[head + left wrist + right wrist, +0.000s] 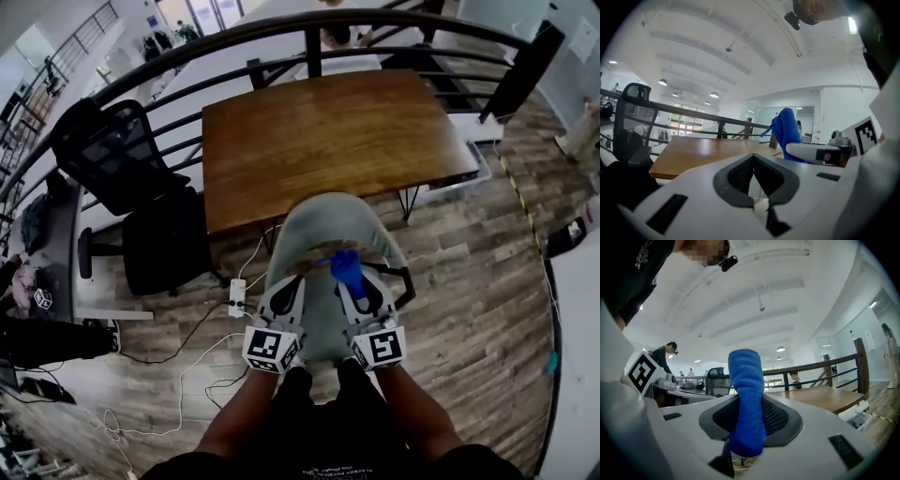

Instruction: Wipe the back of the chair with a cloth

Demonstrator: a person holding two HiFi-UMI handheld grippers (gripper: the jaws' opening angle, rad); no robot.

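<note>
Head view: the grey chair (327,217) stands on the wood floor just beside the near edge of the wooden table (328,131), its curved back seen from above. Both grippers are held side by side over the chair. The right gripper (354,281) is clenched on the blue cloth (345,267). In the right gripper view the cloth (747,394) stands as an upright roll pinched between the dark pads (777,417) of the right gripper (747,420), its rounded end rising above them. Whether the cloth touches the chair cannot be told. The left gripper (286,286) holds nothing. In its own view the left gripper (752,165) has its jaws closed together, with the cloth (785,131) to the right. A black office chair (141,187) stands left of the table, and a dark railing (309,28) curves behind it.
</note>
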